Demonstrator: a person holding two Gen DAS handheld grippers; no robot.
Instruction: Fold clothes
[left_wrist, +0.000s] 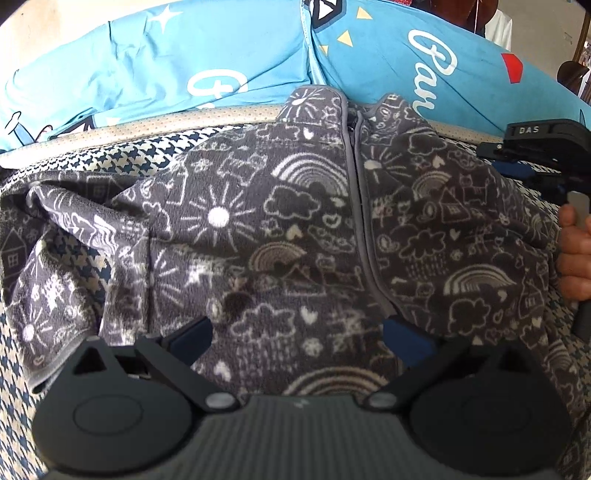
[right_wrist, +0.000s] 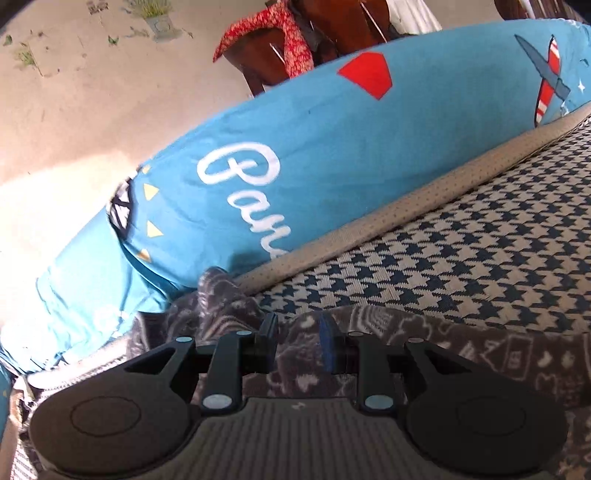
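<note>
A dark grey fleece jacket (left_wrist: 295, 229) printed with white suns, rainbows and clouds lies front up on the bed, its zipper (left_wrist: 360, 206) running down the middle. My left gripper (left_wrist: 297, 334) hovers just above the jacket's lower part, its jaws wide apart with nothing pinched. In the right wrist view my right gripper (right_wrist: 299, 336) is shut on a raised fold of the jacket (right_wrist: 443, 343) at its edge. The left wrist view shows the right gripper (left_wrist: 517, 166) at the jacket's right side, with a hand (left_wrist: 576, 251) on its handle.
The bed has a blue-and-cream houndstooth cover (right_wrist: 480, 258) with a beige border strip (left_wrist: 147, 129). Two bright blue printed pillows (left_wrist: 184, 74) (right_wrist: 332, 147) lie along the far edge. Behind them stands a wooden chair with a red cloth (right_wrist: 295, 44) against a pale wall.
</note>
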